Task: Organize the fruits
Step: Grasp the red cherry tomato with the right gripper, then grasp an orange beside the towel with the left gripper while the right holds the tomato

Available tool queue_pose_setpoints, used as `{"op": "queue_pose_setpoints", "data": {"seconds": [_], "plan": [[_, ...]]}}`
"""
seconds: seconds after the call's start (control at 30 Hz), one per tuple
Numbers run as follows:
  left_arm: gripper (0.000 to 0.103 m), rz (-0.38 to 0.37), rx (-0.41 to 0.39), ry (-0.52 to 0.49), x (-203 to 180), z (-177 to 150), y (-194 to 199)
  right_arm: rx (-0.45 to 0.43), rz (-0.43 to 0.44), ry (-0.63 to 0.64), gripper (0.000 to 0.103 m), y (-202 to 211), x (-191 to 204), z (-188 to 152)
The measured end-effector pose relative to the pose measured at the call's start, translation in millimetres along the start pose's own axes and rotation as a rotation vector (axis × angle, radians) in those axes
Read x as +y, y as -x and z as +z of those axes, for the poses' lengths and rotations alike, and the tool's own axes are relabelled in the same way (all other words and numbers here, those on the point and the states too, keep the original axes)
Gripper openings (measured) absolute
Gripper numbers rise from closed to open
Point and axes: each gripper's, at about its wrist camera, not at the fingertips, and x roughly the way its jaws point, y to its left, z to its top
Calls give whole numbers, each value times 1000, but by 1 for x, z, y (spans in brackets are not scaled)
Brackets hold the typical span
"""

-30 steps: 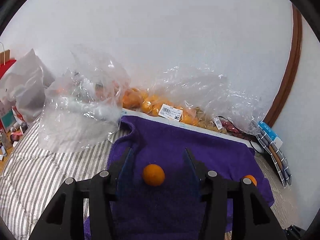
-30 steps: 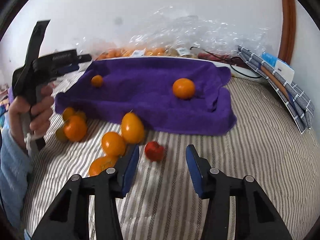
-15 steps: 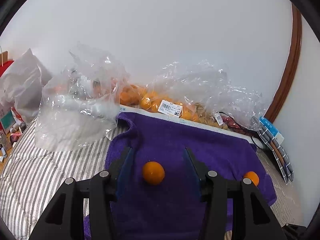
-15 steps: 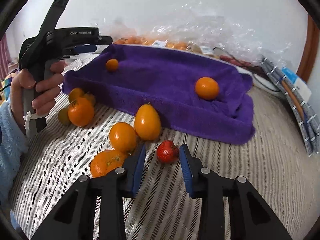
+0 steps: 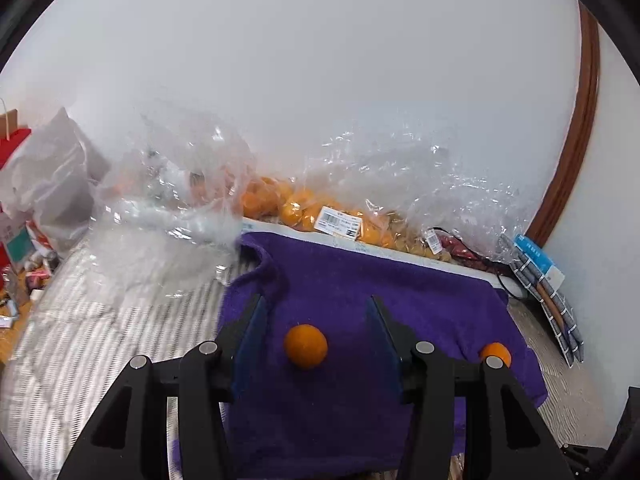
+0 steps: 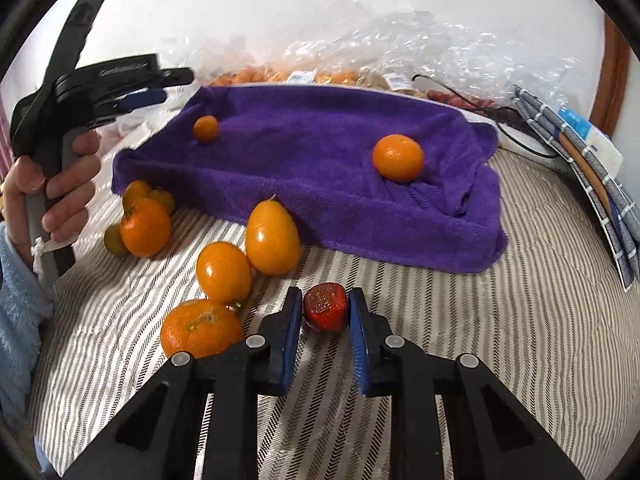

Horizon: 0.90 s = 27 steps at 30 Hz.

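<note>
A purple towel [image 6: 320, 152] lies on the striped bed cover, with a small orange [image 6: 205, 128] at its left and a bigger orange [image 6: 398, 157] at its right. My right gripper [image 6: 325, 307] is shut on a small red fruit [image 6: 325, 312] on the cover in front of the towel. Several orange fruits [image 6: 224, 272] lie loose to its left. My left gripper [image 5: 316, 316] is open above the towel [image 5: 360, 288], its jaws either side of the small orange [image 5: 305, 345]. The bigger orange [image 5: 495, 353] shows at the right.
Clear plastic bags [image 5: 172, 208] with more oranges [image 5: 296, 210] lie along the white wall behind the towel. A blue striped cloth and box [image 6: 580, 148] lie at the right. The person's hand holds the left gripper [image 6: 76, 92] at the left of the right wrist view.
My right gripper has moved forward and closed on the red fruit. My left gripper has drifted slightly, still open over the small orange.
</note>
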Motion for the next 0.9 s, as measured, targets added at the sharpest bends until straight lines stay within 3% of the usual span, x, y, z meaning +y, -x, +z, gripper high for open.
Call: {"op": "queue_pose_setpoints", "data": {"seconds": [0.27,0.37,0.63,0.9], "plan": [[49,-10,131,-95,12,-40,40,-32,15,-112,23,7,-18,0],[49,-72,174,-57,18,-58,43,-60,9,-134,23,12,-21,-1],[48,-131,252,11,19,-79,24,-116,4,-216,23,26,-36,-8],[32,-135,280,24,18,-88,16,-121,12,-232,23,26,-41,-9]]}}
